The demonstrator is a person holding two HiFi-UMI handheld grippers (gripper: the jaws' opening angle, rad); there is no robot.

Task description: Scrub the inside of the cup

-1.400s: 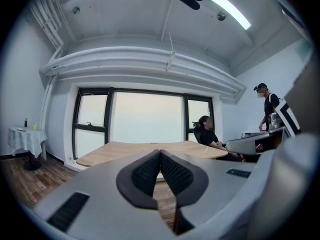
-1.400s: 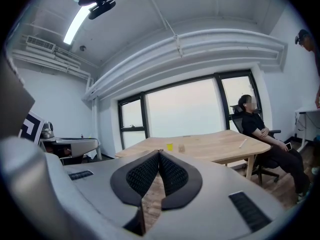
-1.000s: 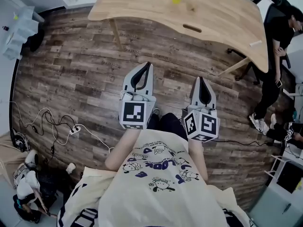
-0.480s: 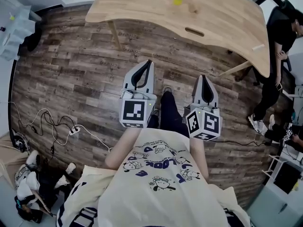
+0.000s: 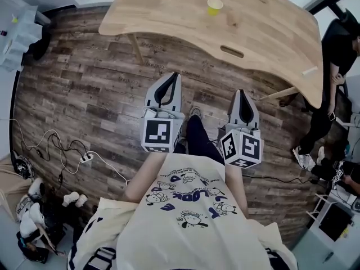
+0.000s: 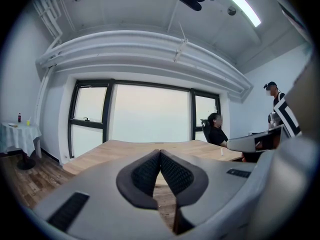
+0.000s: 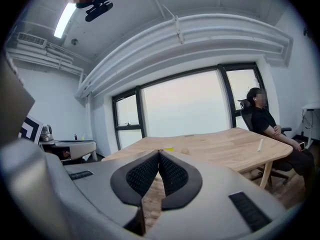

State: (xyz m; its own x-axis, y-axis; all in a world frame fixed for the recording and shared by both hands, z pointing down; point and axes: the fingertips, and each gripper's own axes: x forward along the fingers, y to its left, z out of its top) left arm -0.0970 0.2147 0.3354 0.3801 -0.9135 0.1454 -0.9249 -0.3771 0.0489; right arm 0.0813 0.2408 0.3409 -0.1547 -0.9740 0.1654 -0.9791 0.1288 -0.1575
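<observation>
Head view shows the yellow cup [image 5: 214, 6] standing on the desk [image 5: 163, 13], well apart from the left gripper [image 5: 175, 76] and right gripper [image 5: 241, 93], both jaws closed on nothing, so scrubbing looks not yet started.

Wood-plank floor [image 5: 84, 83], curved wooden table [image 5: 169, 10] (pale top), wide windows [image 6: 150, 119], ceiling light [image 6: 242, 4]

The pale wooden worktop [image 5: 264, 27], curved along its front edge, stood on a floor of dark wood planks [image 5: 84, 89]. A small yellow cup [image 5: 214, 6] stood upright toward its far side, well apart from a short white stick [image 5: 309, 71] lying near the right-hand edge. A dark oblong slot [image 5: 232, 52] was cut into the top. Loose cables [image 5: 56, 145] trailed over the floor to a white power strip [image 5: 86, 158].
</observation>
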